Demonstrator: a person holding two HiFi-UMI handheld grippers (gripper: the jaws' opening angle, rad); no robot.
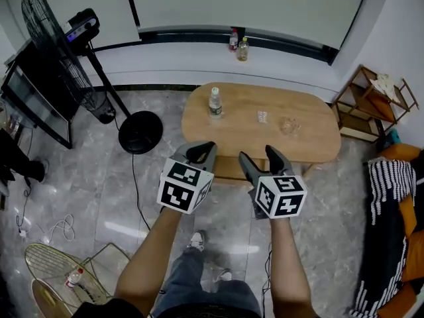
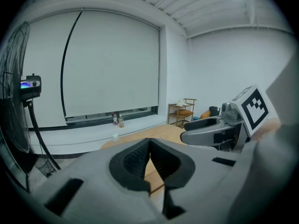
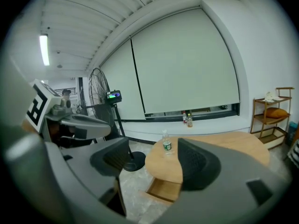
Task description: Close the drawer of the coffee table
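The drawer (image 1: 228, 169) stands pulled out from the near edge of the oval wooden worktop (image 1: 311, 134), left of its centre. Both grippers hang just near of the drawer, touching nothing. Left gripper (image 1: 202, 150): jaws pressed together, empty. Right gripper (image 1: 258, 155): jaws spread, empty. A water bottle (image 1: 214, 102) stands upright on the worktop's left part.

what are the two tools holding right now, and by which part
Nothing. The left tool is shut on air; the right tool has its jaws apart and empty. Both are short of the open drawer.
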